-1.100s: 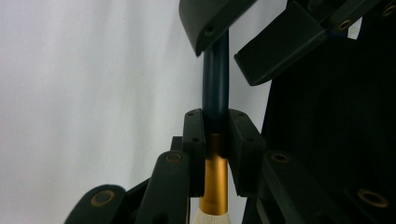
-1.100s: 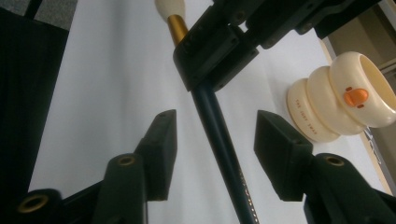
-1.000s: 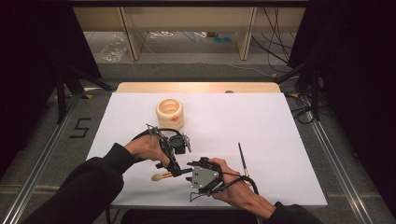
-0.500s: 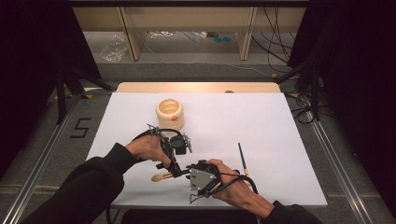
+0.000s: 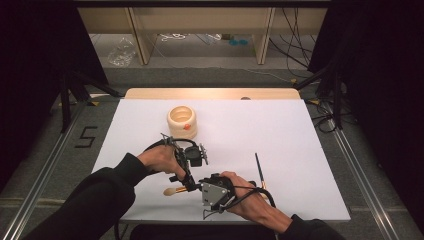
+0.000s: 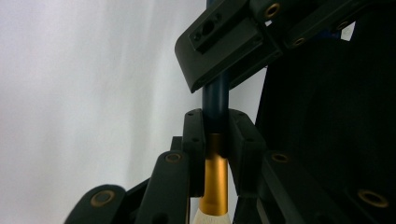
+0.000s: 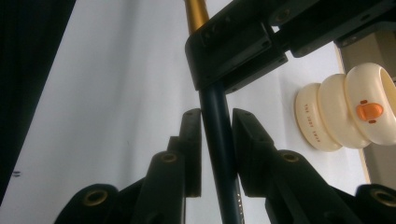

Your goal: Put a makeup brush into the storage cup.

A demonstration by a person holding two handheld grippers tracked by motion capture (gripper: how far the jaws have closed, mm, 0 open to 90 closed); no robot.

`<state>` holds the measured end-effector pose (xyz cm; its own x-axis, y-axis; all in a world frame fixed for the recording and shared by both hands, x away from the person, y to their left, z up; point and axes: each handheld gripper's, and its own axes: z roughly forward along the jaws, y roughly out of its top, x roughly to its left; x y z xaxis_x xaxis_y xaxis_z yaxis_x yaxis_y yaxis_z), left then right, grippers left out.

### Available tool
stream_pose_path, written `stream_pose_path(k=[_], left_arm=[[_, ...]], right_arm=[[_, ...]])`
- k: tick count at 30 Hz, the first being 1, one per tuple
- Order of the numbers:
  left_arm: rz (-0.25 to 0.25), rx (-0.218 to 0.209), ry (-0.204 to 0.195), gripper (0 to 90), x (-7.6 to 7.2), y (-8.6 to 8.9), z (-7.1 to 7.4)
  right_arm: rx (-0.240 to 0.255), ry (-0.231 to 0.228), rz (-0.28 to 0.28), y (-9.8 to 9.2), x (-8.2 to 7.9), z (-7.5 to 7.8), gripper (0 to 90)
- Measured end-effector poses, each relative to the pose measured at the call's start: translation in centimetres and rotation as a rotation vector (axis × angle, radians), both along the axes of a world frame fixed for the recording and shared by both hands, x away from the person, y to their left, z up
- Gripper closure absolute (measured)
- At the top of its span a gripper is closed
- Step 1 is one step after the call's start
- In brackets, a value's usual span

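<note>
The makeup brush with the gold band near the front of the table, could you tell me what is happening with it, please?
A person holds the dark-handled makeup brush with a gold ferrule and pale bristles between two tools. The left hand-held gripper is shut on it at the ferrule end, and the right hand-held gripper is shut on its dark handle. A second thin dark brush lies on the white table, and a cream ribbed cup with an orange duck bill stands farther back.

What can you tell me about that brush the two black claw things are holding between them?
The makeup brush has a pale, fluffy bristle head, a gold metal collar and a dark blue handle. It lies low over the white table, near its front edge. The left gripper clamps it where collar meets handle; the right gripper closes on the handle farther along.
</note>
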<state>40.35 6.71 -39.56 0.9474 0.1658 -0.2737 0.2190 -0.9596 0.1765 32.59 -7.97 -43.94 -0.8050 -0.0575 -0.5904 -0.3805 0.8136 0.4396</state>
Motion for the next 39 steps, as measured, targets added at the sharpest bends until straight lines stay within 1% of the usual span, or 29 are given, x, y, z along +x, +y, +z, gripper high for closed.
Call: stream_pose_path(k=[1,2,3,5,6,7,9,17,18,19,21,22,23,25,26,27,28,29,30,32,33,34,36,37,38,39], left_arm=[[0.001,-0.001,0.001,78.1,0.0,-0.03,-0.02],[0.003,0.0,0.002,78.2,-0.01,-0.05,-0.04],[0.003,0.001,0.002,78.1,0.0,-0.06,-0.06],[0.006,0.004,0.004,78.1,0.01,-0.09,-0.08],[0.004,0.008,0.006,78.2,0.03,-0.11,-0.07],[0.005,0.007,0.006,78.2,0.03,-0.12,-0.08],[0.009,0.008,0.008,78.1,0.04,-0.13,-0.11],[0.019,0.011,0.016,78.0,0.07,-0.15,-0.02],[0.022,0.011,0.018,78.1,0.07,-0.15,-0.02],[0.025,0.012,0.02,78.1,0.07,-0.15,-0.02],[0.031,0.016,0.024,78.0,0.06,-0.17,-0.03],[0.033,0.016,0.024,78.0,0.04,-0.19,-0.04],[0.036,0.016,0.024,78.0,0.04,-0.21,-0.06],[0.041,0.019,0.026,78.0,0.04,-0.26,-0.07],[0.041,0.021,0.026,78.0,0.04,-0.27,-0.06],[0.043,0.02,0.025,78.0,0.03,-0.28,-0.07],[0.045,0.02,0.024,77.9,0.03,-0.29,-0.06],[0.046,0.02,0.025,77.9,0.03,-0.29,-0.06],[0.045,0.021,0.026,77.8,0.03,-0.27,-0.06],[0.042,0.022,0.029,77.8,0.04,-0.22,-0.03],[0.043,0.021,0.03,77.7,0.03,-0.19,-0.03],[0.045,0.019,0.03,77.6,0.03,-0.16,-0.02],[0.048,0.018,0.035,77.3,-0.01,-0.12,-0.03],[0.046,0.018,0.034,77.2,0.0,-0.12,-0.03],[0.043,0.019,0.032,77.0,0.0,-0.11,-0.05],[0.041,0.019,0.033,76.7,0.0,-0.11,-0.08]], right_arm=[[-0.001,0.001,-0.017,-0.02,-0.13,-0.07,75.5],[-0.008,-0.009,0.004,0.04,0.02,-0.04,75.7],[-0.017,-0.04,0.033,0.13,0.23,0.07,75.9],[-0.02,-0.039,0.034,0.15,0.22,0.05,76.2],[-0.028,-0.038,0.054,0.21,0.34,0.02,76.5],[-0.024,-0.037,0.041,0.2,0.27,-0.01,76.7],[-0.025,-0.033,0.037,0.2,0.23,-0.05,77.1],[-0.031,-0.035,0.038,0.21,0.2,-0.1,78.0],[-0.029,0.009,-0.006,0.09,-0.17,-0.31,78.2],[-0.036,0.025,-0.026,0.06,-0.34,-0.35,78.2],[-0.031,0.001,0.005,0.15,-0.08,-0.32,78.4],[-0.031,0.006,-0.002,0.14,-0.14,-0.34,78.4],[-0.039,-0.033,0.06,0.33,0.28,-0.19,78.4],[-0.041,-0.03,0.052,0.33,0.24,-0.22,78.5],[-0.048,-0.017,0.05,0.36,0.25,-0.27,78.5],[-0.039,0.005,0.002,0.21,-0.11,-0.39,78.5],[-0.041,0.005,-0.004,0.19,-0.15,-0.39,78.5],[-0.045,-0.018,0.031,0.29,0.12,-0.3,78.5],[-0.048,-0.026,0.053,0.36,0.27,-0.27,78.5],[-0.043,-0.024,0.053,0.39,0.21,-0.28,78.6],[-0.046,-0.04,0.059,0.42,0.19,-0.21,78.6],[-0.046,-0.04,0.058,0.43,0.19,-0.22,78.6],[-0.046,-0.025,0.051,0.39,0.19,-0.29,78.6],[-0.045,-0.03,0.05,0.4,0.18,-0.29,78.6],[-0.048,-0.017,0.044,0.42,0.11,-0.35,78.6],[-0.039,0.001,0.005,0.3,-0.22,-0.47,78.6]])
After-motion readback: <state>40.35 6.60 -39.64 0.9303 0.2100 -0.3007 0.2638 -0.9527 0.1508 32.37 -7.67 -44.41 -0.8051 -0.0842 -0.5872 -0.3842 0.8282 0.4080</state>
